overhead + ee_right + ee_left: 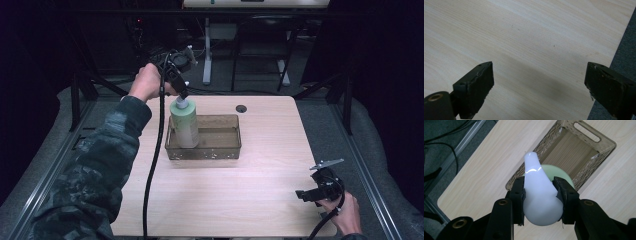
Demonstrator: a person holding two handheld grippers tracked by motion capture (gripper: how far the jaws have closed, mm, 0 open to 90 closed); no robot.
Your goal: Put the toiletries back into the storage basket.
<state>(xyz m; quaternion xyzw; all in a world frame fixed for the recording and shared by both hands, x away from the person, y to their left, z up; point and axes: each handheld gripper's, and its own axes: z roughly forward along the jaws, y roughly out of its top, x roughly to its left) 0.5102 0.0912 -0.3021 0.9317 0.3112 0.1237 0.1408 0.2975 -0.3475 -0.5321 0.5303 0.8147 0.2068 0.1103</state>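
In the high view, a pale green pump bottle [184, 124] stands upright in the left end of a smoky translucent bin [220, 145], which sits left of centre on the light wood tabletop [260, 190]. The left gripper [181, 92] comes down onto the bottle from the upper left of the frame, held by the person's left hand [148, 82], with a camouflage-patterned sleeve [95, 175] running down to the lower left corner. A black cable [152, 170] trails from this gripper down the left side of the tabletop.

In the left gripper view, the two black jaws are clamped on either side of the bottle's white pump head [540, 197], whose spout points toward the top of the frame. The green shoulder of the bottle peeks out just behind the head, and the bin's slotted handle [587, 131] shows at the upper right. Whether the bottle's base rests on the bin floor or hangs just above it is hard to tell.

The right gripper [305, 195] sits at the lower right of the high view, near the tabletop's edge, held by the right hand [347, 215], with a grey three-cornered plate [326, 163] on top. In the right gripper view its jaws stand wide apart over bare wood, with nothing between them, and dark grey floor [624, 50] shows along the right edge.
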